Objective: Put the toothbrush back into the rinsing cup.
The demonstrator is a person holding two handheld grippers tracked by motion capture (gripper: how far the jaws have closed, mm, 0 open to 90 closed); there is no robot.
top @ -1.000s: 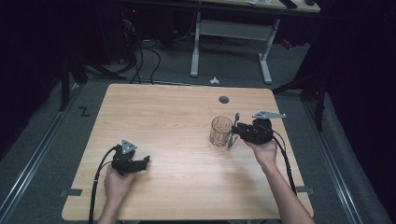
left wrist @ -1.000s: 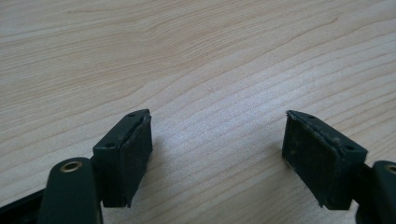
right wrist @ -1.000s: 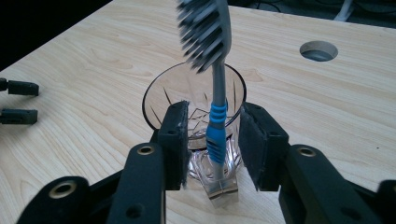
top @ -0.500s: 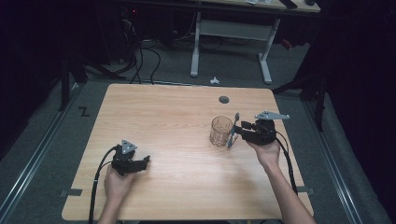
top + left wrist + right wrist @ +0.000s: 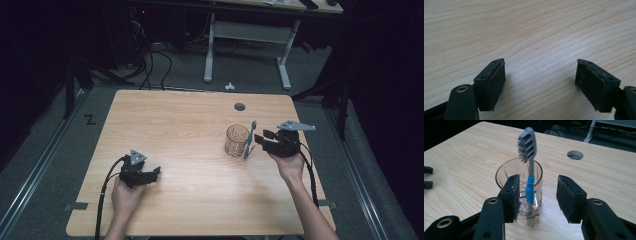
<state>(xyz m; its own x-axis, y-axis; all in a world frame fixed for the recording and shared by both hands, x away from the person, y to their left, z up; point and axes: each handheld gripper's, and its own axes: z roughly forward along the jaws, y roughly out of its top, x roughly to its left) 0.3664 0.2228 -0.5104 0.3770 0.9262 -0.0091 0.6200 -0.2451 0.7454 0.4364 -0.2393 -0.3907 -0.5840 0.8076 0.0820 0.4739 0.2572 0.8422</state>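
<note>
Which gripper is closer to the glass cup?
The right gripper sits just beside the glass cup, jaws open around the toothbrush. The left gripper rests far across the table.

Glass (image 5: 236, 140) stands on the table (image 5: 190, 120), right of centre of the high view. Toothbrush (image 5: 248, 140) leans against the glass's right side, head up, foot on the tabletop, outside the glass. My right gripper (image 5: 261, 140) sits just right of the toothbrush. Table hole (image 5: 240, 106) lies above the glass in frame. My left gripper (image 5: 153, 174) rests on the table at lower left, well apart from the glass.
</note>
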